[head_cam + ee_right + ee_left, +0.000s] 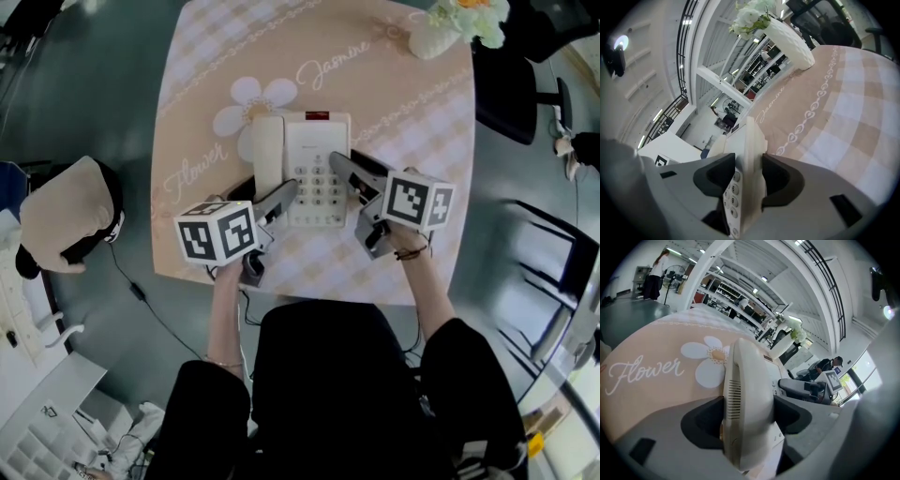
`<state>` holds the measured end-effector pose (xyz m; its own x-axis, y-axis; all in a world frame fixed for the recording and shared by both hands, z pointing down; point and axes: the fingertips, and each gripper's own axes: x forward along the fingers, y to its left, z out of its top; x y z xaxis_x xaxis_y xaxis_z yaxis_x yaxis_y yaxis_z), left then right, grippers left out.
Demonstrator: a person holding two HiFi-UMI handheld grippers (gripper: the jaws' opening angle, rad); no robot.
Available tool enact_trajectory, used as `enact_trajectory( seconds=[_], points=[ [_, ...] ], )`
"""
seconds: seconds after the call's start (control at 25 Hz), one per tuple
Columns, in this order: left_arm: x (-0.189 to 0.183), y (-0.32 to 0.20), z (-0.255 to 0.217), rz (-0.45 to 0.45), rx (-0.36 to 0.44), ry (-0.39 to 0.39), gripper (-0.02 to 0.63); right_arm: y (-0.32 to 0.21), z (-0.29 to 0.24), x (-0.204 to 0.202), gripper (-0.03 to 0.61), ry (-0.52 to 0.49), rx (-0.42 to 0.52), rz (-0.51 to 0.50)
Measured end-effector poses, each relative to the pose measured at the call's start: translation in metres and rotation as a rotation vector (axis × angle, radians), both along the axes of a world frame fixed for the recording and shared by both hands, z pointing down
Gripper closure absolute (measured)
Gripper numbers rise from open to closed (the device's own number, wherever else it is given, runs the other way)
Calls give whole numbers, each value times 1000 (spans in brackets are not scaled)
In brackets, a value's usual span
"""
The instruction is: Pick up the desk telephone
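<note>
A white desk telephone (317, 141) lies on the pink tablecloth (412, 141), with its handset (267, 150) on its left side and the keypad (317, 187) in the middle. My left gripper (289, 190) comes in from the near left. In the left gripper view its jaws close round the handset (747, 380), and both pads lie against its sides. My right gripper (339, 161) reaches the phone's right side. In the right gripper view the phone's right edge (752, 140) stands between the jaws beside the keypad (732, 197), both pads touching it.
A white vase of flowers (441, 28) stands at the table's far right corner, also in the right gripper view as the vase (787, 40). A dark chair (511, 84) is to the right of the table. A tan bag (70, 211) lies on the floor at the left.
</note>
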<state>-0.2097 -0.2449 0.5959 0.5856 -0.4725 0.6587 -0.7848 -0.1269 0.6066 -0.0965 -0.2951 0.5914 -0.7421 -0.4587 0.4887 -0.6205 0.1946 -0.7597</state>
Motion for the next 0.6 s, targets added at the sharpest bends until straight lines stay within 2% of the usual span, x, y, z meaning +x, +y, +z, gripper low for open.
enact_trajectory(
  seconds=[0.6],
  points=[
    [6,4,-41,-16,54,-8,302,3,-38,7,411,-25,46,17]
  ],
)
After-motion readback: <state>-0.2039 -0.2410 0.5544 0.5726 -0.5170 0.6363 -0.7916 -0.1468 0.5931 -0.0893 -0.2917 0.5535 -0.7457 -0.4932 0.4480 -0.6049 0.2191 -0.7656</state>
